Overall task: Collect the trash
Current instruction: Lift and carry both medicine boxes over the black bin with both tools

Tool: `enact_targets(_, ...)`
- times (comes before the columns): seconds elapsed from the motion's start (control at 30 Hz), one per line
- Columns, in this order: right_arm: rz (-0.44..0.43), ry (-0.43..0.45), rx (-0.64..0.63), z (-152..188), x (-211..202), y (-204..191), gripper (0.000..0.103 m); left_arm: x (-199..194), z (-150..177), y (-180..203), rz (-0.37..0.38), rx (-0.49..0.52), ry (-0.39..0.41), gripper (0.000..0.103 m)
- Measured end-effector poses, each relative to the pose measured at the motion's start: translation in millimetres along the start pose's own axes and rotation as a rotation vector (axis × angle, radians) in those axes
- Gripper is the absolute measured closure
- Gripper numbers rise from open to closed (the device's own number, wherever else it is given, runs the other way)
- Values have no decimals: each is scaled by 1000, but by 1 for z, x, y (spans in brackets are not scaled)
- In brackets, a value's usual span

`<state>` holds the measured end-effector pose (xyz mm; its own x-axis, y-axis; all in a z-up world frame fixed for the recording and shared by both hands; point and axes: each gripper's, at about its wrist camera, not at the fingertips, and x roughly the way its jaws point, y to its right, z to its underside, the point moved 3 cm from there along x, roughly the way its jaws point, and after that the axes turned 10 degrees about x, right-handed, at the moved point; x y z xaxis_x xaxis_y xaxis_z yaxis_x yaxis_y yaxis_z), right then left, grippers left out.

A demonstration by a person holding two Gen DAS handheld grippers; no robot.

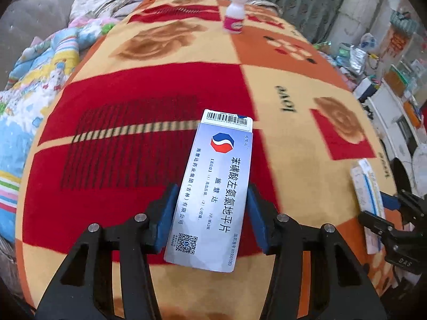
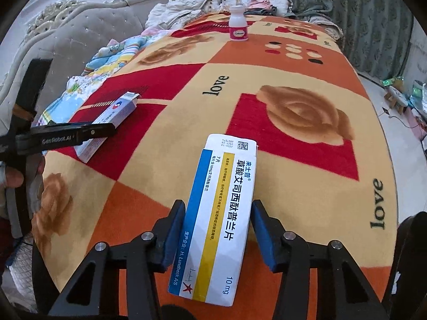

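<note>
The near end of the grey-blue box in the left wrist view hid the blanket beneath it. At the right rim of that view, the right gripper was cut off, and the white box it held showed only as an edge. The small bottle far away was blurred, its label unreadable. In the right wrist view, the left gripper covered the middle of the grey-blue box, and the hand behind it was cropped by the rim. Shelf clutter was too smeared to identify.
</note>
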<state>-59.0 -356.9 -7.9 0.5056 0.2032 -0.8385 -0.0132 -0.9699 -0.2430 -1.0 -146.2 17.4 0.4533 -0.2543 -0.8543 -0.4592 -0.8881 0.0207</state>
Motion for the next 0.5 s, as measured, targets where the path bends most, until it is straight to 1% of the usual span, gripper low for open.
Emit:
enact_targets(0.2,-3,25,25,2,-20,14,54,-13,-3,41,48,35,23,54)
enact_targets(0.5,2,68,63,4,-49,37,54,-17,-6,100,76,90,30,54)
